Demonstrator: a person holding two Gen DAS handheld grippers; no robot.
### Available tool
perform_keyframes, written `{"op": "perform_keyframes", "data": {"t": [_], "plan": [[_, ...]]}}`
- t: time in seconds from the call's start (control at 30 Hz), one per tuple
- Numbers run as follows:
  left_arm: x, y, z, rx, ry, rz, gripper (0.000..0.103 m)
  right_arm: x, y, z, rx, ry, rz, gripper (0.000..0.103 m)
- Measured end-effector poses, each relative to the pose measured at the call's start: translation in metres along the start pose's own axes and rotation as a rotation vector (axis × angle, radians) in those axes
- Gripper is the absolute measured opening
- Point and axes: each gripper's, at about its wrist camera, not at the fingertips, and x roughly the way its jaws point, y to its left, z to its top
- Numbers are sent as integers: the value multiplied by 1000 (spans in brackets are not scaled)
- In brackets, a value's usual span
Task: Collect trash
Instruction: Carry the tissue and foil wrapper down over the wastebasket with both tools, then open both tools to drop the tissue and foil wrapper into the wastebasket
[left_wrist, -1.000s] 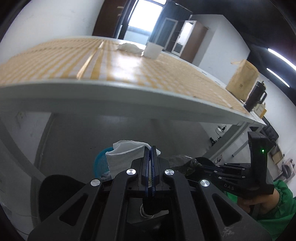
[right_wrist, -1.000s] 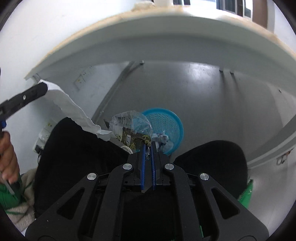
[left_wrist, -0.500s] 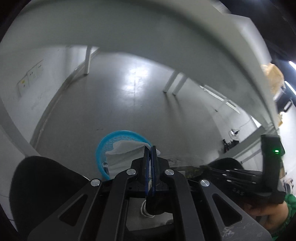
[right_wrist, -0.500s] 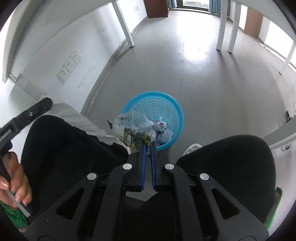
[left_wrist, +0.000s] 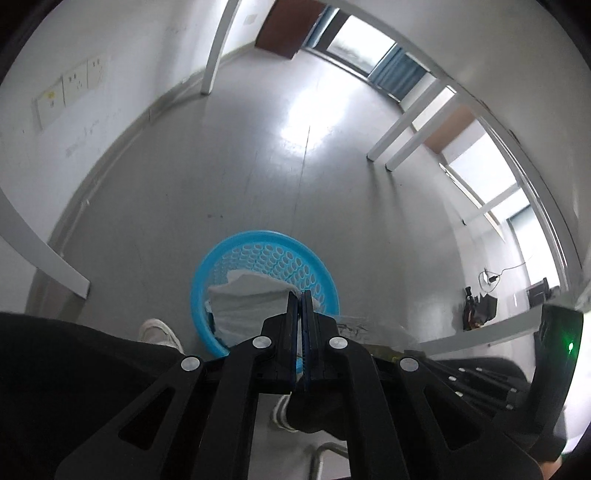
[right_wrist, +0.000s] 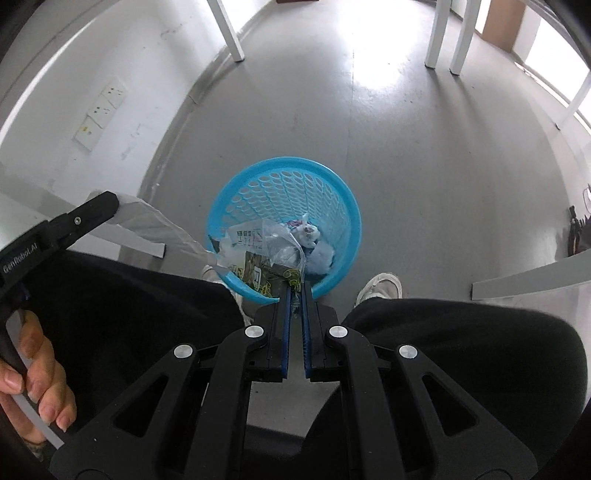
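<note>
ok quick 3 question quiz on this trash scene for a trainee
1. True or false: the round blue perforated plastic bin on the grey floor already has trash inside.
2. Which gripper holds the white crumpled paper sheet? A) left B) right C) neither
3. Fill in: the right gripper is shut on a clear crinkled plastic ____ held over the bin.

Key:
1. True: crumpled pieces lie at its bottom.
2. A: the left gripper is shut on the sheet, above the bin's rim.
3. wrapper
</note>
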Motion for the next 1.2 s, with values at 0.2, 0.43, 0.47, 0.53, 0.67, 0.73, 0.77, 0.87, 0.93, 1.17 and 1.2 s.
{"op": "perform_keyframes", "data": {"t": [0.2, 0.43, 0.47, 0.53, 0.67, 0.73, 0.77, 0.87, 0.93, 1.17, 1.2], "plan": [[36, 1, 11, -22, 69, 16, 1, 34, -6, 16, 23, 64, -28, 5], [85, 2, 22, 1, 190, 70, 1, 78, -11, 34, 55, 129, -55, 5], [92, 3, 23, 2, 207, 81, 1, 86, -13, 36, 61, 143, -66, 5], [105, 2, 26, 23, 240, 116, 1, 97, -14, 42, 62, 153, -77, 5], [125, 5, 34, 55, 262, 160, 1, 122, -16, 51, 58, 181, -108, 5], [135, 7, 38, 58, 267, 177, 1, 134, -25, 58, 88, 197, -116, 5], [139, 10, 39, 55, 273, 183, 1, 140, -30, 61, 105, 206, -128, 5], [148, 18, 44, 0, 289, 170, 1, 154, -41, 66, 157, 217, -135, 5], [150, 21, 47, -15, 284, 166, 1, 159, -40, 69, 165, 218, -124, 5], [148, 17, 51, -9, 258, 151, 36, 159, -38, 76, 170, 199, -84, 11], [150, 17, 51, -12, 258, 149, 44, 159, -38, 76, 168, 202, -75, 24]]}}
